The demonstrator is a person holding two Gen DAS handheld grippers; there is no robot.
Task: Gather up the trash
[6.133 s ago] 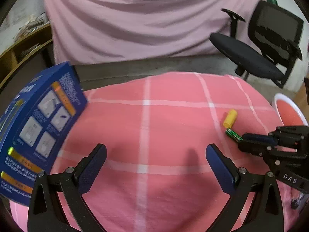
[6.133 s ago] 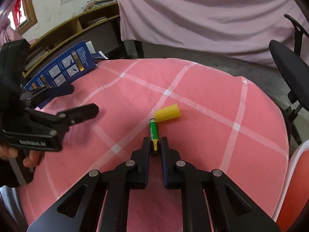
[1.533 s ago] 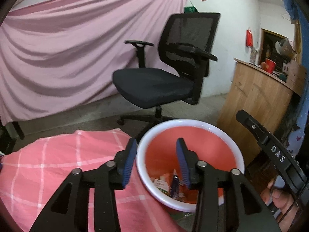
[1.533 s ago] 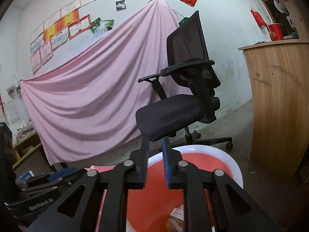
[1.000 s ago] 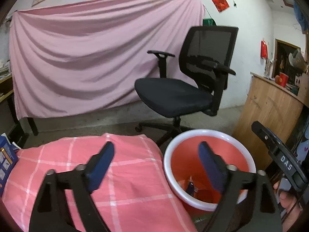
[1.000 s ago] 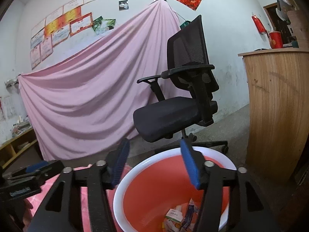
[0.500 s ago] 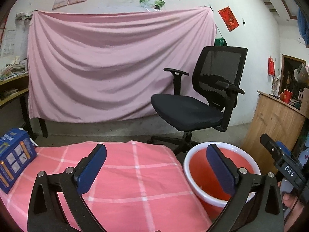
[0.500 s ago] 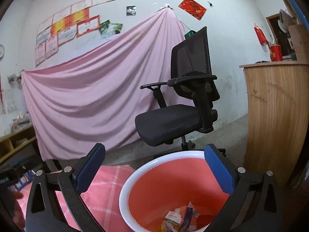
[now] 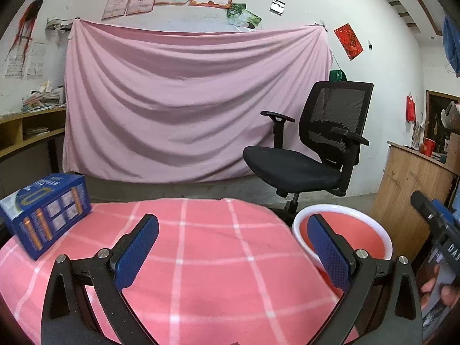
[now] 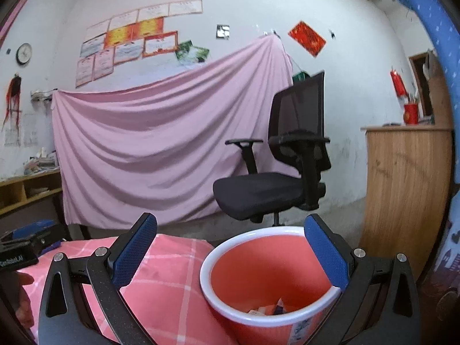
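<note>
A red bin with a white rim [image 10: 258, 258] stands beside the pink checked table [image 9: 207, 258], with bits of trash [image 10: 270, 309] at its bottom. It also shows at the right in the left wrist view [image 9: 359, 238]. My left gripper [image 9: 233, 250] is open and empty above the table. My right gripper [image 10: 230, 250] is open and empty above the bin's near rim. The right gripper shows at the right edge of the left wrist view [image 9: 437, 224]. No loose trash shows on the table.
A blue box [image 9: 46, 210] stands on the table's left side. A black office chair [image 9: 310, 155] stands behind the bin. A pink sheet [image 9: 187, 109] hangs on the back wall. A wooden counter [image 10: 402, 189] is at the right, shelves [image 9: 28, 132] at the left.
Both grippers have opened wide and let their trash fall into the bin. Both have pulled back and tilted up; the left view now takes in the table and blue box.
</note>
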